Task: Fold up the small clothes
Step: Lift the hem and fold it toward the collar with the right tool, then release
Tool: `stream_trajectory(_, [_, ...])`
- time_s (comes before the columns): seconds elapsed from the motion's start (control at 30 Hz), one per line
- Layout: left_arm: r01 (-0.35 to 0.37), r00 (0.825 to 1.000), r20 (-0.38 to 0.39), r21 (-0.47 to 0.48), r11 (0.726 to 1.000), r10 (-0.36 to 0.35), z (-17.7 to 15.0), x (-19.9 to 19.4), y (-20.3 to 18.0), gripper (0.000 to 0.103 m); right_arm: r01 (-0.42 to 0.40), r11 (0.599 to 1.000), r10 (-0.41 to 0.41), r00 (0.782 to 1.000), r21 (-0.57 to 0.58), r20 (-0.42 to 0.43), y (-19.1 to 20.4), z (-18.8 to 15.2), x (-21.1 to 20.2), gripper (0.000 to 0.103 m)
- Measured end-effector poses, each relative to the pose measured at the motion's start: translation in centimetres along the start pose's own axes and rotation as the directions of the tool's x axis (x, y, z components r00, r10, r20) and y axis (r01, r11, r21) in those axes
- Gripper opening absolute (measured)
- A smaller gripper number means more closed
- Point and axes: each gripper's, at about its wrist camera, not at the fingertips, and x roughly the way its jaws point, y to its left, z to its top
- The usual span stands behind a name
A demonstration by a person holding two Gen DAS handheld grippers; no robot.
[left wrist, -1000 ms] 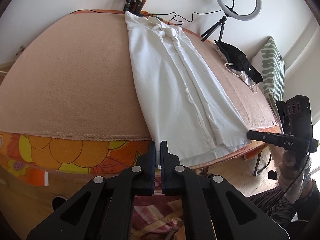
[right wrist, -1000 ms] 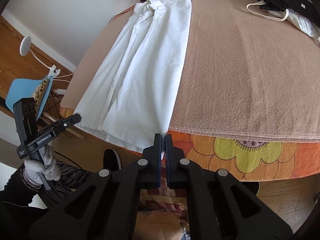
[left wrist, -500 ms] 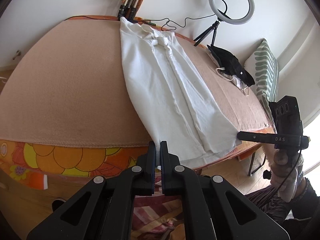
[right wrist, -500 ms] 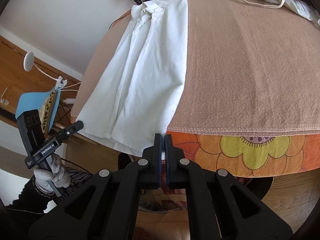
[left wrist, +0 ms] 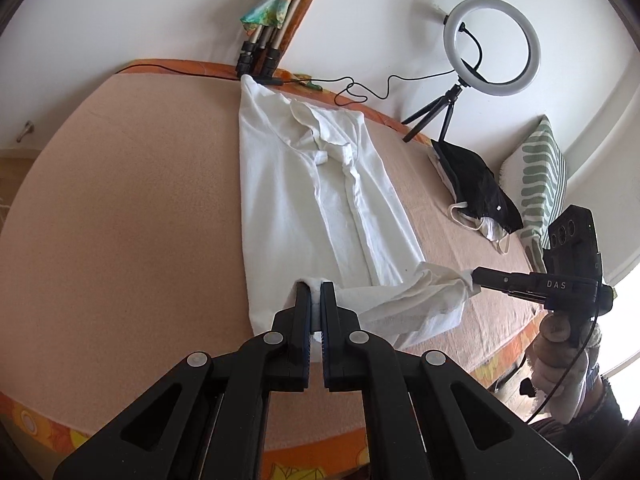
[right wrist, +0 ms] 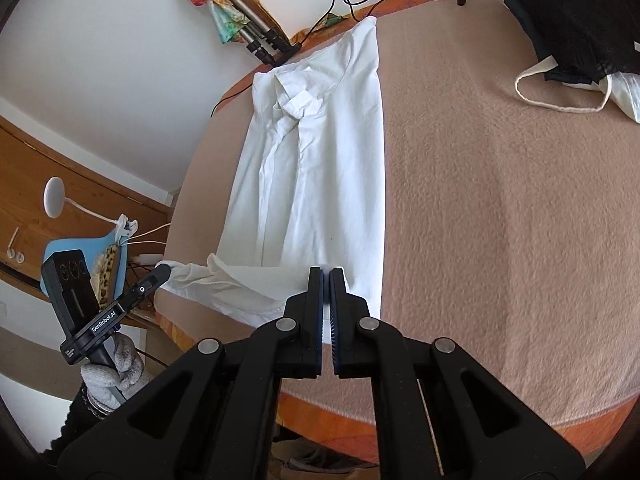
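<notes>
Both claws, left (left wrist: 316, 294) and right (right wrist: 326, 280), are clamped on the shirt's (left wrist: 316, 200) hem at lower center, their tips hiding the pinched cloth.

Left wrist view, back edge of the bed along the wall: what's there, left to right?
Folded tripod legs → black cable → ring light on its small tripod → black garment → green striped pillow.
</notes>
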Motion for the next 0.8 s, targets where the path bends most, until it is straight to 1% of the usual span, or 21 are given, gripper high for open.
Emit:
stream_trajectory(0.1, [-0.023, 1.000, -0.012, -0.012, 1.000, 0.023, 1.2, 1.7, 0.7, 0.003, 0.009, 1.000, -0.009, 1.000, 0.030, -0.013, -1.1, 1.8, 1.9, 0.004])
stream_trajectory(0.17, [-0.036, 0.999, -0.025, -0.016, 0.999, 0.036, 1.6, 2.8, 1.1, 0.003, 0.021, 0.998, -0.019, 0.999, 0.057, -0.033, -2.2, 2.3, 3.2, 0.004])
stream_trajectory(0.27, [-0.047, 0.998, -0.044, -0.002, 0.999, 0.047, 1.9, 4.4, 1.6, 0.003, 0.042, 0.997, -0.038, 0.998, 0.068, -0.056, -3.2, 2.9, 4.8, 0.004])
stream_trajectory(0.33, [-0.063, 0.996, -0.058, 0.009, 0.998, 0.064, 1.8, 5.3, 1.9, 0.003, 0.025, 0.996, -0.020, 0.998, 0.080, -0.064, -3.7, 3.3, 5.4, 0.005])
stream_trajectory(0.4, [-0.069, 0.994, -0.081, -0.015, 0.998, 0.067, 1.8, 5.8, 2.5, 0.005, 0.012, 0.997, -0.008, 0.999, 0.082, -0.054, -3.9, 3.7, 5.3, 0.006])
stream_trajectory(0.43, [-0.085, 0.992, -0.095, -0.023, 0.996, 0.082, 1.9, 5.9, 2.8, 0.006, 0.012, 0.997, -0.008, 0.999, 0.074, -0.048, -3.9, 3.9, 5.0, 0.013])
stream_trajectory(0.47, [-0.099, 0.991, -0.095, -0.020, 0.995, 0.097, 1.9, 5.8, 3.0, 0.008, 0.027, 0.998, -0.025, 0.999, 0.058, -0.041, -3.8, 4.1, 4.6, 0.019])
stream_trajectory(0.5, [-0.104, 0.991, -0.085, -0.013, 0.994, 0.103, 2.0, 5.4, 3.0, 0.012, 0.046, 0.998, -0.046, 0.999, 0.032, -0.019, -3.5, 4.1, 3.9, 0.027])
stream_trajectory(0.53, [-0.121, 0.990, -0.069, -0.012, 0.993, 0.120, 2.1, 4.8, 3.1, 0.016, 0.057, 0.998, -0.057, 0.998, -0.007, 0.006, -3.0, 4.0, 3.1, 0.028])
stream_trajectory(0.57, [-0.132, 0.990, -0.046, -0.010, 0.991, 0.132, 2.2, 3.9, 3.1, 0.022, 0.058, 0.997, -0.058, 0.998, -0.048, 0.011, -2.4, 3.7, 2.5, 0.028])
stream_trajectory(0.6, [-0.128, 0.992, -0.014, 0.000, 0.992, 0.128, 2.1, 3.0, 3.1, 0.022, 0.041, 0.995, -0.041, 0.999, -0.094, 0.002, -1.7, 3.3, 2.1, 0.028])
stream_trajectory(0.67, [-0.158, 0.987, 0.044, 0.046, 0.986, 0.156, 1.8, 1.4, 2.5, 0.022, 0.024, 0.986, -0.027, 1.000, -0.167, -0.014, -0.7, 2.3, 1.5, 0.028])
stream_trajectory(0.7, [-0.140, 0.989, 0.055, 0.074, 0.987, 0.136, 1.4, 0.8, 2.1, 0.022, 0.003, 0.979, -0.010, 0.999, -0.205, -0.032, -0.1, 1.7, 1.4, 0.028])
stream_trajectory(0.77, [-0.092, 0.996, 0.022, 0.144, 0.985, 0.090, 0.8, 0.8, 0.8, 0.022, -0.023, 0.964, 0.004, 0.997, -0.265, -0.072, 0.6, 0.6, 1.8, 0.028])
stream_trajectory(0.8, [-0.075, 0.997, 0.006, 0.167, 0.983, 0.075, 0.4, 1.0, 0.3, 0.022, -0.019, 0.957, -0.006, 0.996, -0.290, -0.088, 1.0, 0.2, 2.3, 0.028])
